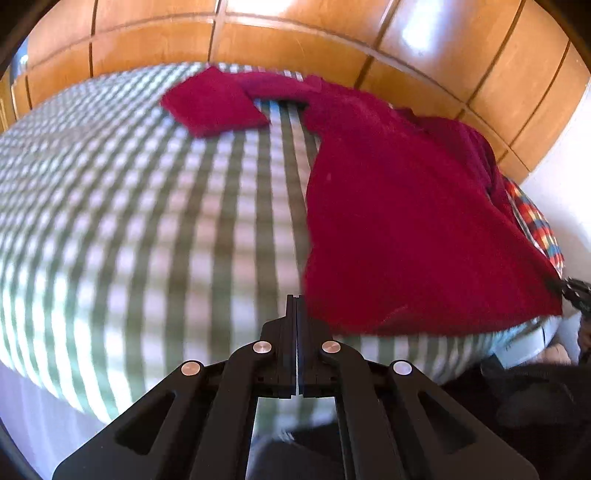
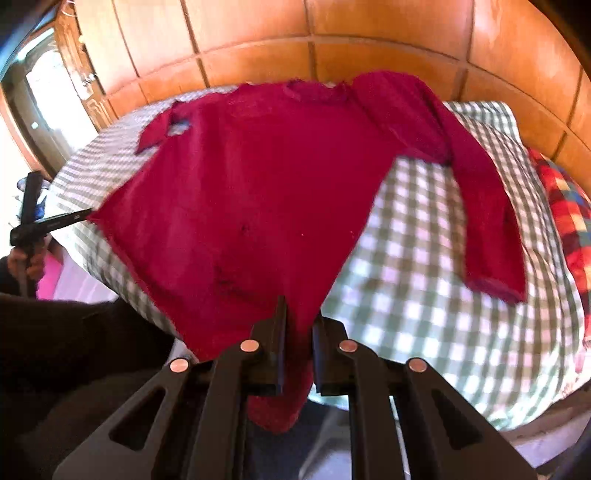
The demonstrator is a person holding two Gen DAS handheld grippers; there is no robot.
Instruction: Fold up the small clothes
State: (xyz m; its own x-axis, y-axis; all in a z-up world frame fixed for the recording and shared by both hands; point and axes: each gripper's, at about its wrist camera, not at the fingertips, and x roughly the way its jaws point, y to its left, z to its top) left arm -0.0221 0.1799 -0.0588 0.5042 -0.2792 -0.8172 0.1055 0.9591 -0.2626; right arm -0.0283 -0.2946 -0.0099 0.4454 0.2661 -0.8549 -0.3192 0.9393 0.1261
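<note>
Right gripper (image 2: 297,332), red sweater (image 2: 258,177), unlabelled

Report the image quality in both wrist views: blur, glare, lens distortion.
Left wrist view: the checked bedcover is smeared by motion blur, glare whitens the wooden panelling, and the fisheye bulges the bed into a dome. Right wrist view: the red sweater is soft at its edges, a blown-out bright opening sits at left, and the panel lines curve.

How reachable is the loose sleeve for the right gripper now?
Probably not yet: the right gripper has its jaws shut on the sweater. The sleeve lies uncovered on the bed.
</note>
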